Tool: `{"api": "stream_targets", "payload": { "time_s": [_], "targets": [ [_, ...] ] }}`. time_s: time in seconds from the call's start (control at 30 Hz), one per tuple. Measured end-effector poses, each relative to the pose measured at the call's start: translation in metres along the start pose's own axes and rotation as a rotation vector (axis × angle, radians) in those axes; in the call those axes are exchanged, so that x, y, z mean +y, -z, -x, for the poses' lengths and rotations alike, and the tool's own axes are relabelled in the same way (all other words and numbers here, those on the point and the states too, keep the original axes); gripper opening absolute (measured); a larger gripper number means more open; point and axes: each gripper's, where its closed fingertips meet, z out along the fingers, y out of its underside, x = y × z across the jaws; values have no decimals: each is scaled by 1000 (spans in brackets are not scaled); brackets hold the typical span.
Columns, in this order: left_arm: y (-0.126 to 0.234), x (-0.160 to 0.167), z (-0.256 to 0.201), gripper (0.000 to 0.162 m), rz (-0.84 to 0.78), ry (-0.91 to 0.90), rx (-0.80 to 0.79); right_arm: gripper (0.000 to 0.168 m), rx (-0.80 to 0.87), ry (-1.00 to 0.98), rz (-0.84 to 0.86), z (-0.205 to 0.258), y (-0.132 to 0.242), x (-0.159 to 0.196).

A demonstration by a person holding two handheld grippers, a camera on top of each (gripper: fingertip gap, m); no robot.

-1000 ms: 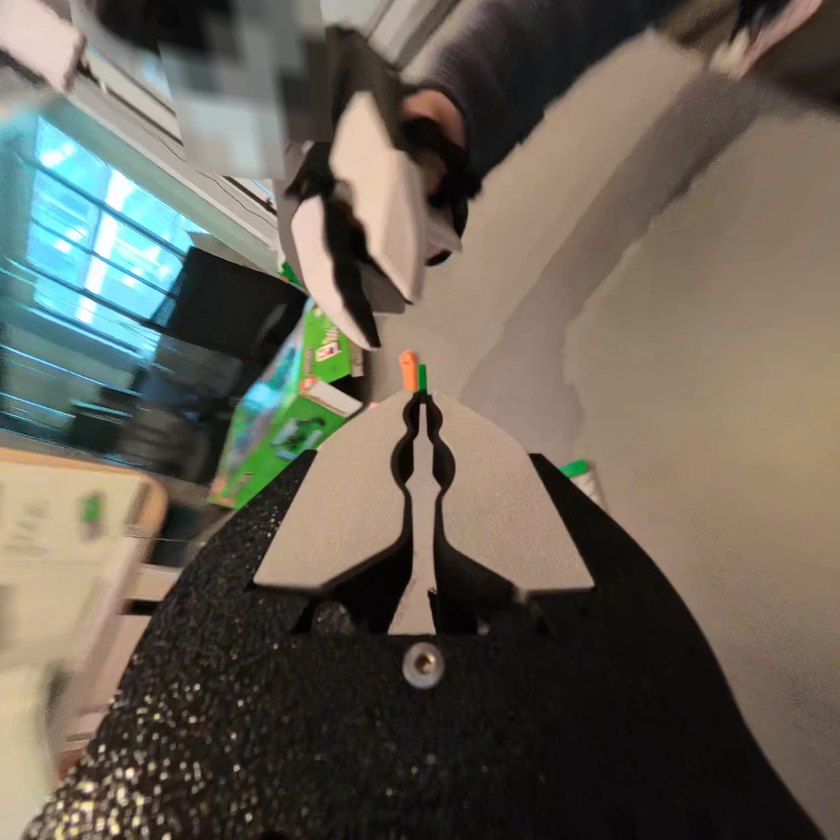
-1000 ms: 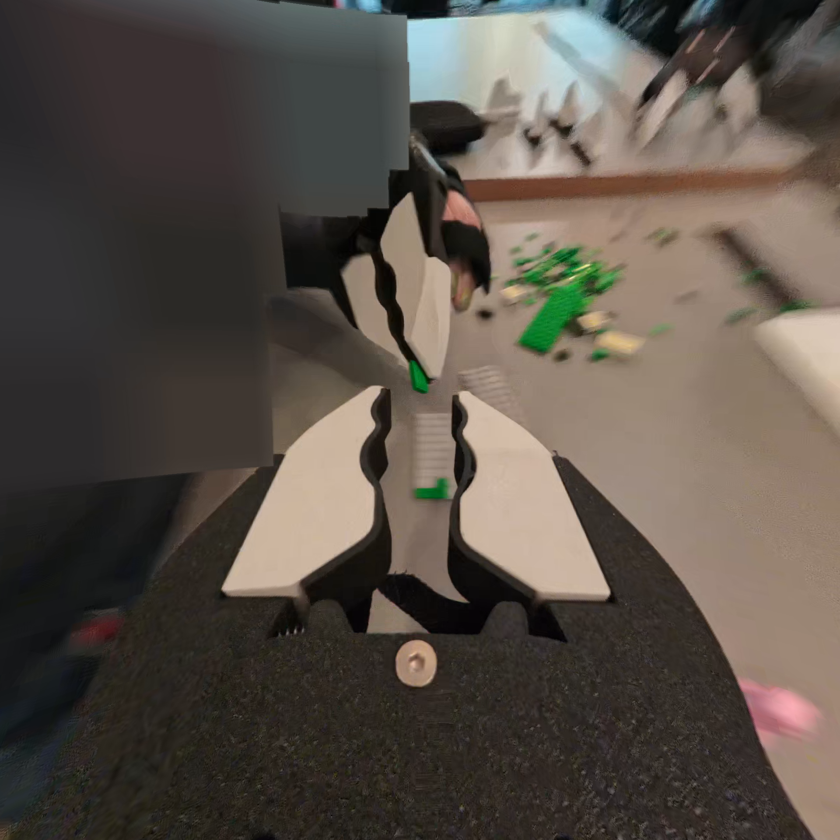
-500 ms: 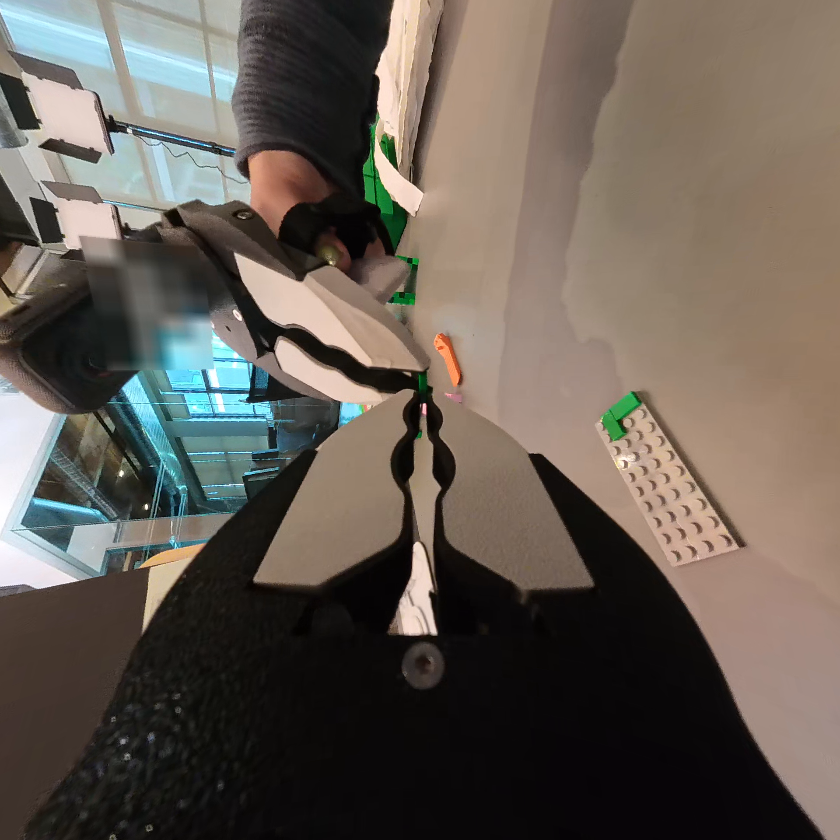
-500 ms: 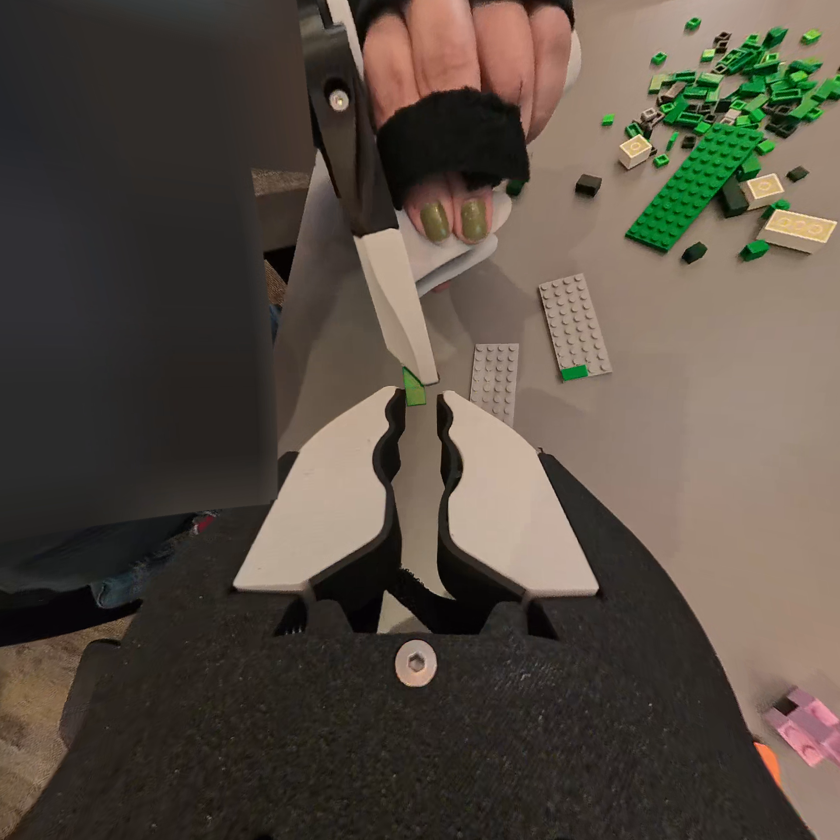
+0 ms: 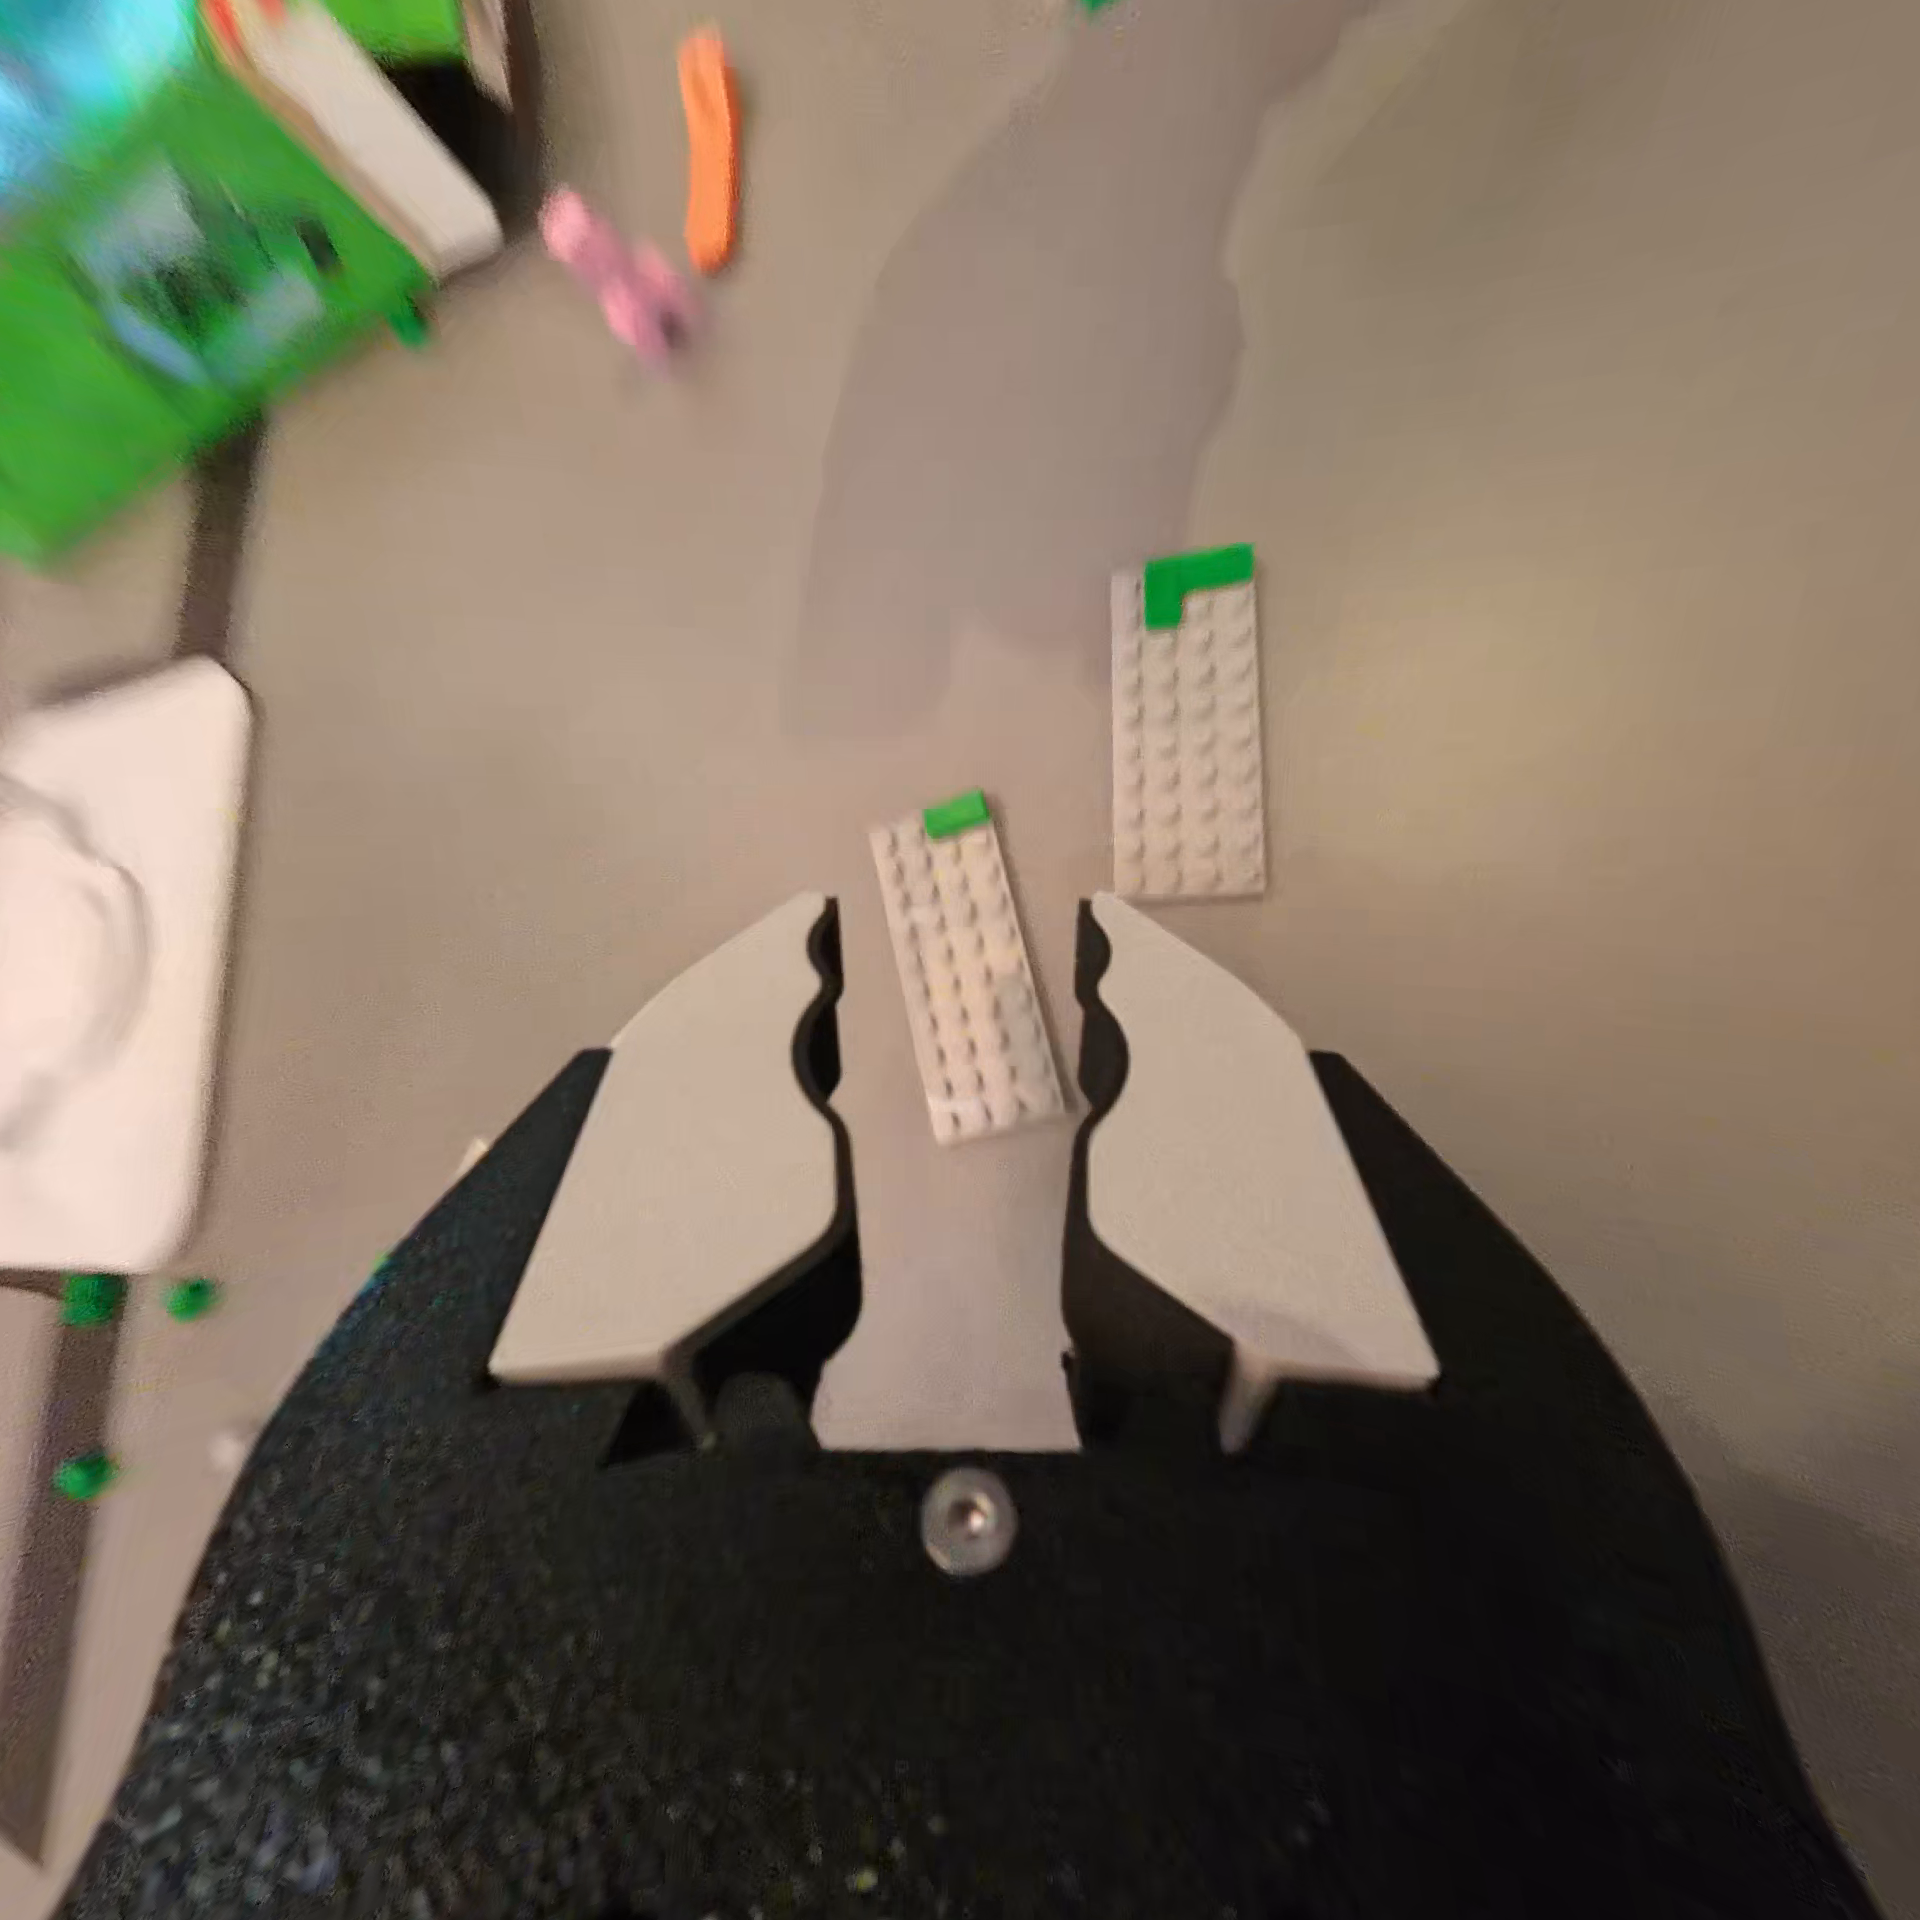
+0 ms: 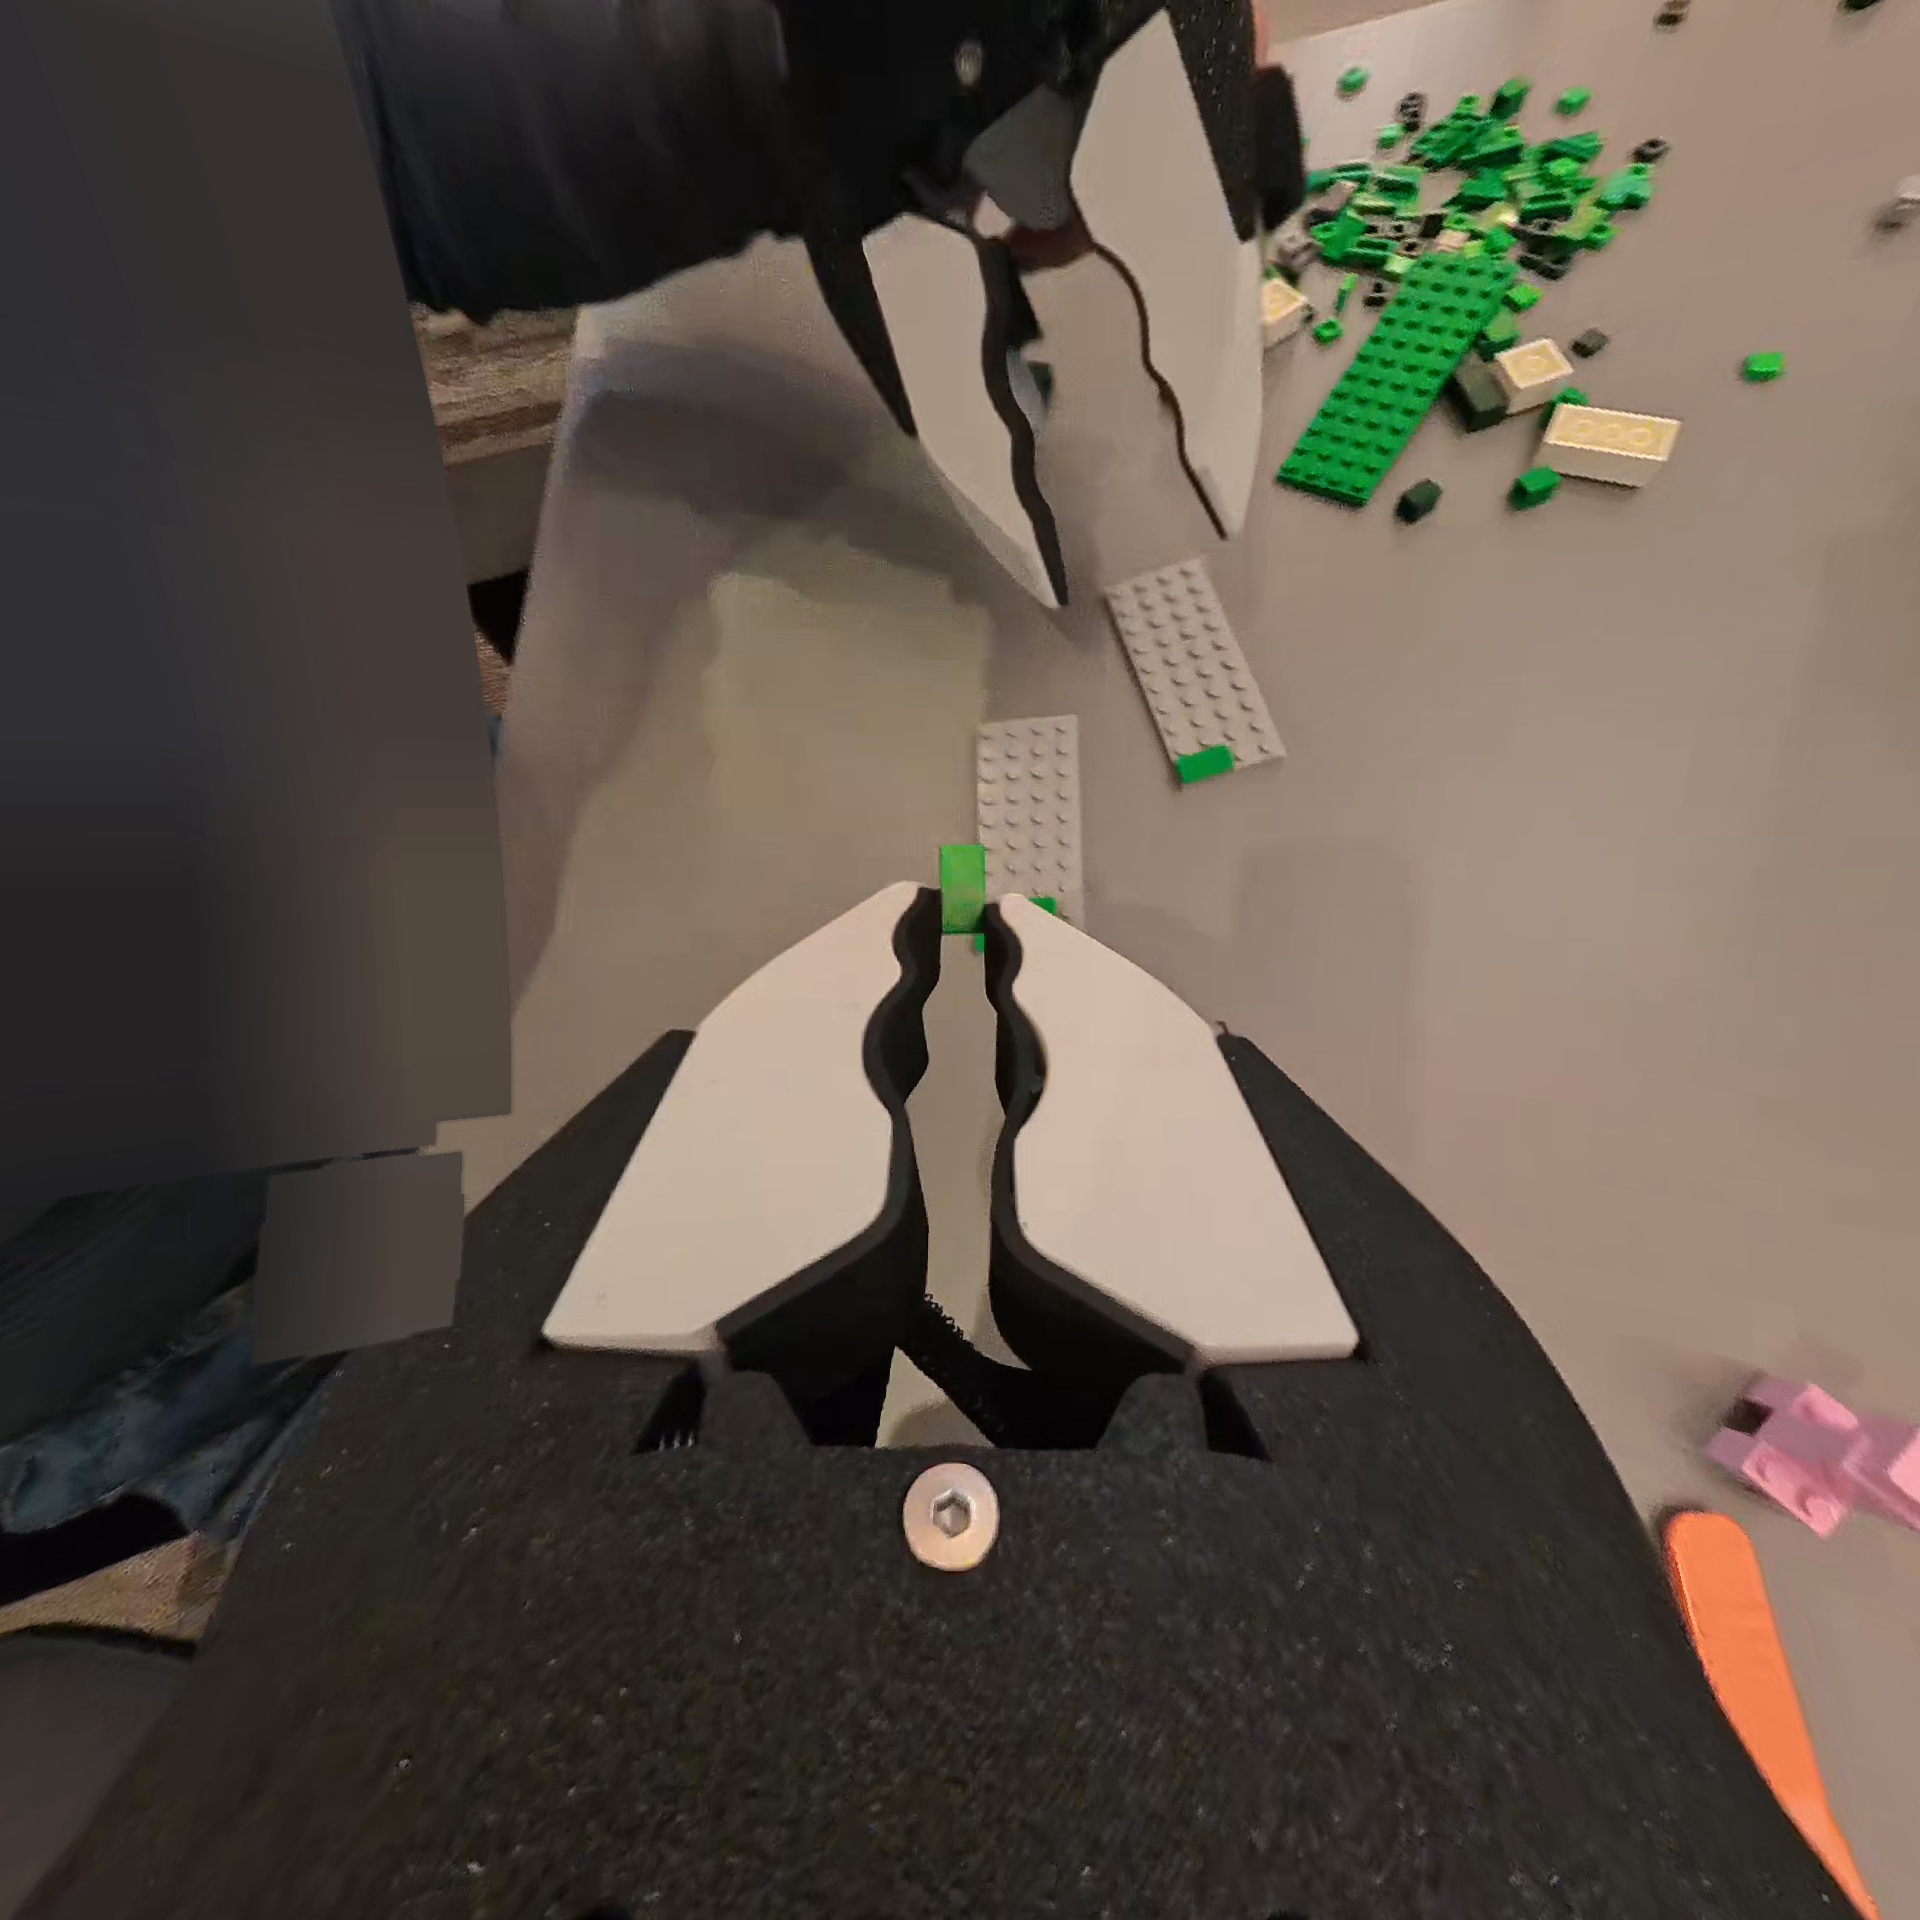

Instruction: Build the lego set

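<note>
While the right claw (image 6: 958, 906) pinches a small green piece (image 6: 960, 885) between its tips, the left claw (image 5: 956, 914) hangs spread wide with nothing between its fingers, above the grey tabletop (image 5: 1558, 416).

Directly under the left claw's gap lies a narrow grey studded plate (image 5: 966, 977) with a small green tile (image 5: 954, 812) on its far end. Just beside it, to the right and apart from it, lies a wider grey plate (image 5: 1190, 738) carrying an L-shaped green piece (image 5: 1190, 582) at its far corner.

In the right wrist view the same two plates appear — one just beyond the held green piece, the other farther off near the left claw's tips. Beyond them sits a loose heap of green bricks (image 6: 1475, 197) around a long green plate (image 6: 1392, 374), with two cream bricks (image 6: 1605, 442) beside it.

A green cardboard box (image 5: 177, 291) stands at the far left of the left wrist view, blurred; its contents and printing cannot be made out. Near it lie a pink brick cluster (image 5: 623, 281) and an orange tool (image 5: 712, 177). A white tray-like object (image 5: 114, 956), also blurred, sits at the left edge with a few green studs (image 5: 187, 1299) nearby.
</note>
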Motion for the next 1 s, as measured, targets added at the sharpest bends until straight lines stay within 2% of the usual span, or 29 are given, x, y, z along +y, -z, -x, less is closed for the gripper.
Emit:
{"api": "stream_targets", "payload": {
  "time_s": [0.13, 0.23, 0.5, 0.7, 1.0],
  "targets": [
    [-9, 29, 2, 49, 155, 175, 80, 8, 59, 0, 3, -8, -2, 14],
    [-19, 35, -1, 52, 197, 228, 130, 8, 94, 14, 22, -10, -5, 22],
    [-25, 46, -1, 53, 295, 260, 139, 8, 140, 33, 2, -11, -1, 25],
    [-24, 43, -10, 33, 327, 263, 202, 8, 176, 42, -13, -12, 1, 25],
    [-23, 42, -10, 32, 313, 223, 151, 8, 207, 14, -21, -8, 4, 39]
  ]
}}
